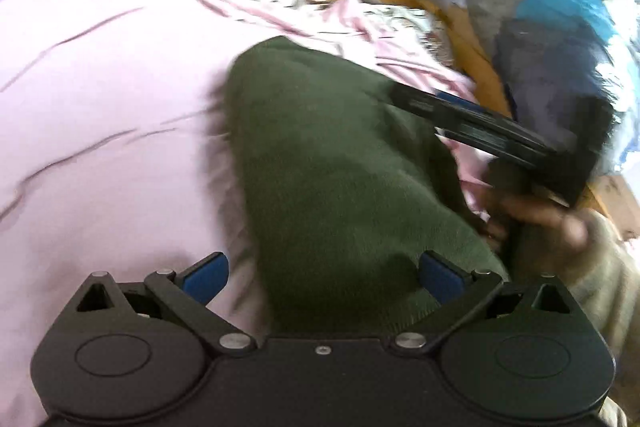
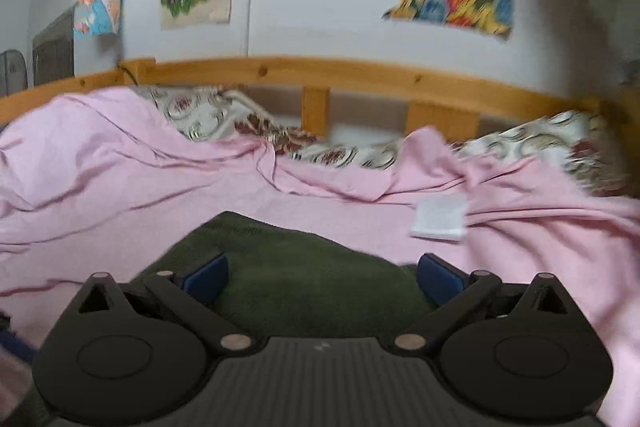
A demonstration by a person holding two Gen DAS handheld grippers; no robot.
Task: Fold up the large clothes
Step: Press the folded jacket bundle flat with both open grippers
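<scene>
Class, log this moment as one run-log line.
left gripper: open | right gripper: open | dark green knitted garment: on pink bedsheet, unheld

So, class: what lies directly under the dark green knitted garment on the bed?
The dark green knitted garment rests on a wrinkled pink bedsheet, which spreads out around it. Whatever lies beneath its middle is covered and cannot be seen.

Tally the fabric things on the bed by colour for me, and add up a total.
Dark green garment: 1
Pink sheet: 1
Floral patterned cover: 1
Small white folded cloth: 1
Total: 4
</scene>
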